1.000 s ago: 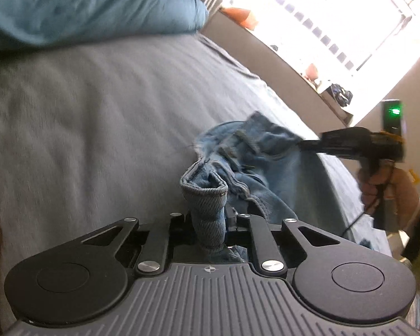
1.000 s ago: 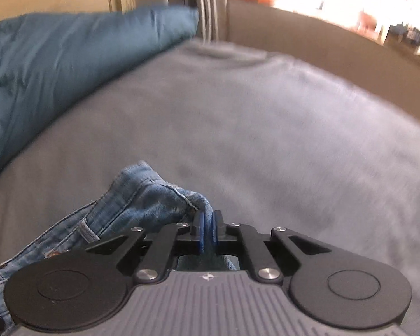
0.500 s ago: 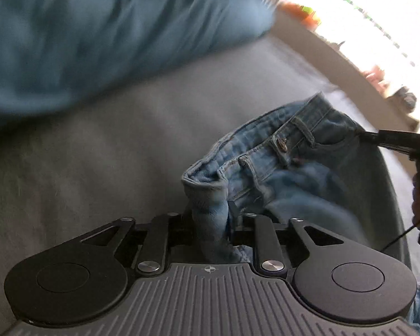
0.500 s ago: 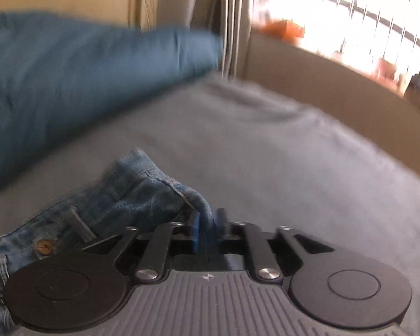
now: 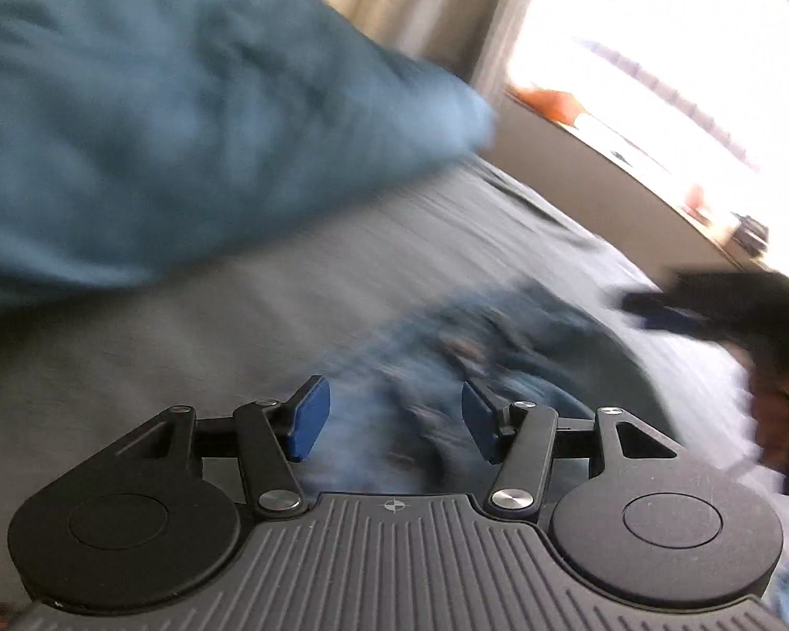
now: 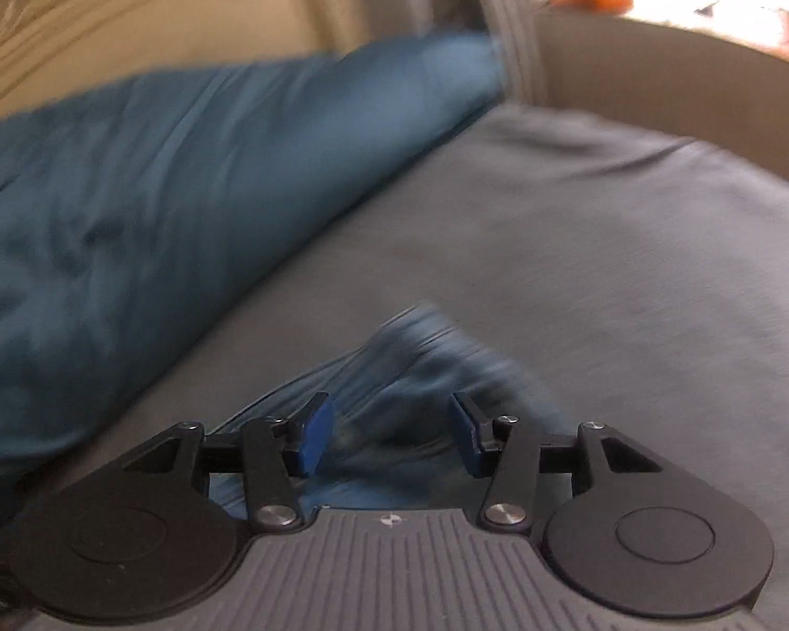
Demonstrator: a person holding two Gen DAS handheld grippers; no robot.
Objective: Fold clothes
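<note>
Denim jeans (image 5: 447, 368) lie bunched on bed (image 5: 210, 347), just ahead of both grippers. Your left gripper (image 5: 394, 420) & right gripper (image 6: 389, 434): fingers wide, holding nothing. Blur hides long axis.

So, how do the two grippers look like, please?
Both match: left gripper and right gripper have black linkage arms with silver pivot screws, round black discs at each side, a ribbed grey body with a small crosshair mark, and blue pads on the fingers.

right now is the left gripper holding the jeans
No, the left gripper is open, its blue pads spread apart with the jeans loose on the bed.
</note>
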